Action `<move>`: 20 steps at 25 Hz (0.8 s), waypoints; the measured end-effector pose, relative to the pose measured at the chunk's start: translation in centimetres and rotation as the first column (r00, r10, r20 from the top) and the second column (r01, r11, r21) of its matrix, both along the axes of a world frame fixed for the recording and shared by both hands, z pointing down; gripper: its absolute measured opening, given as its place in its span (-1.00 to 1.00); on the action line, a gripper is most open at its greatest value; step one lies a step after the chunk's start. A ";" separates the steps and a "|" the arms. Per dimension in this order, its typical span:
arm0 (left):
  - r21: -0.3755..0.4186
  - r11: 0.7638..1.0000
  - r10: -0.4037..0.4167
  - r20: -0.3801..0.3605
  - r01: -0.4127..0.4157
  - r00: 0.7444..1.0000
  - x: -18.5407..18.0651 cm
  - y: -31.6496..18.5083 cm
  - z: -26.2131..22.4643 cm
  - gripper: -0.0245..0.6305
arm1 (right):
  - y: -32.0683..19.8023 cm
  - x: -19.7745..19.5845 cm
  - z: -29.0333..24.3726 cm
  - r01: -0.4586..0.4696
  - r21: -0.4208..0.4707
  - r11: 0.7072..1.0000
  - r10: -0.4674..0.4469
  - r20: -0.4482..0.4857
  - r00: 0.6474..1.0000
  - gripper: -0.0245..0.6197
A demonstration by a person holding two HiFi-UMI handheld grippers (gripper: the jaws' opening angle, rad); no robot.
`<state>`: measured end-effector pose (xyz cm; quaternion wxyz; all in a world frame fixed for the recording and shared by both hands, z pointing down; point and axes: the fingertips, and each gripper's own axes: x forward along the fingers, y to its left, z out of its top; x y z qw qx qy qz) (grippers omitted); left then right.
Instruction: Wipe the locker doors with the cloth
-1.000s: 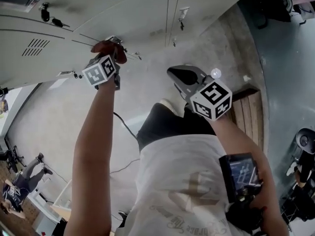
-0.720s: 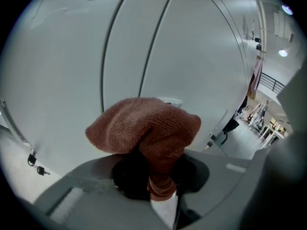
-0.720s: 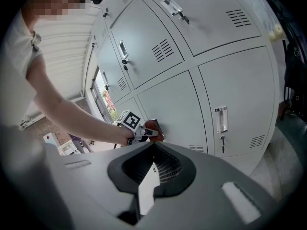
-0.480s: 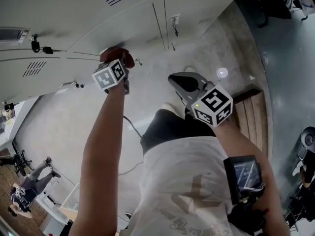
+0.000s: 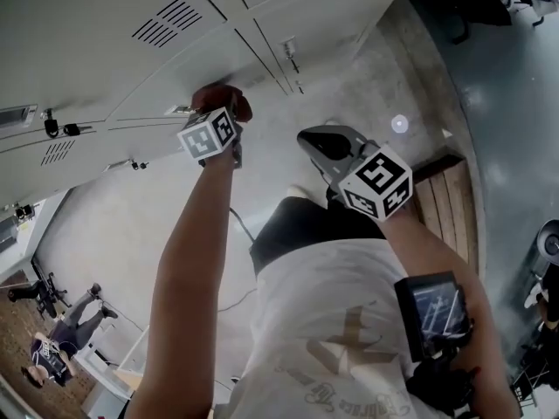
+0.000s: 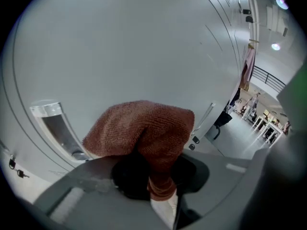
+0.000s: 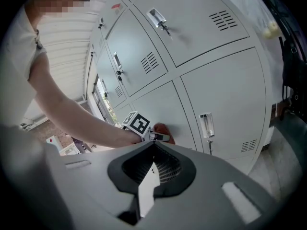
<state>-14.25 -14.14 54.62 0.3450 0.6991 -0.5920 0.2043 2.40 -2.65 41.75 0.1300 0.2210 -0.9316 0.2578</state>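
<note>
Nubbly, matt terry weave on the rust-brown cloth [image 6: 144,128]; smooth, faintly sheeny painted metal on the locker doors [image 6: 120,42]; dull, mottled concrete on the floor [image 5: 131,216]; bare wood on the slats [image 5: 441,199].

— What sits between the right gripper's [image 7: 151,169] jaws?
— Nothing; they are pressed together, aimed at pale grey metal locker doors [image 7: 225,95] with louvre vents and slim handles.
— And ahead?
— A bare arm [image 7: 72,114] extends from the left, carrying the left gripper [image 7: 159,137] with its marker cube [image 7: 138,123]; a rust-brown terry cloth [image 7: 165,129] at its tip touches a lower door.
</note>
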 end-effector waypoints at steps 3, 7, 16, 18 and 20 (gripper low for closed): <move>-0.005 1.000 0.017 0.006 -0.017 1.000 2.0 -1.1 0.1 -0.66 | -1.0 1.3 -0.2 -0.014 0.004 1.000 0.014 0.005 1.000 -0.90; -0.019 0.999 0.037 -0.018 -0.037 0.999 5.1 -2.2 0.8 -0.66 | -1.8 3.5 -0.1 -0.042 -0.007 0.999 0.042 -0.001 0.999 -0.90; -0.005 0.986 0.168 0.009 -0.168 0.986 10.4 -4.4 1.1 -0.66 | -2.9 5.3 0.9 -0.056 -0.031 0.998 0.056 -0.011 0.998 -0.90; 0.010 0.971 0.240 0.017 -0.240 0.971 12.0 -4.8 1.5 -0.66 | -3.0 5.3 1.0 -0.058 -0.035 0.998 0.058 -0.012 0.998 -0.90; 0.024 0.944 0.329 0.044 -0.330 0.943 13.6 -5.0 1.5 -0.66 | -3.0 5.2 1.1 -0.055 -0.039 0.998 0.055 -0.013 0.998 -0.90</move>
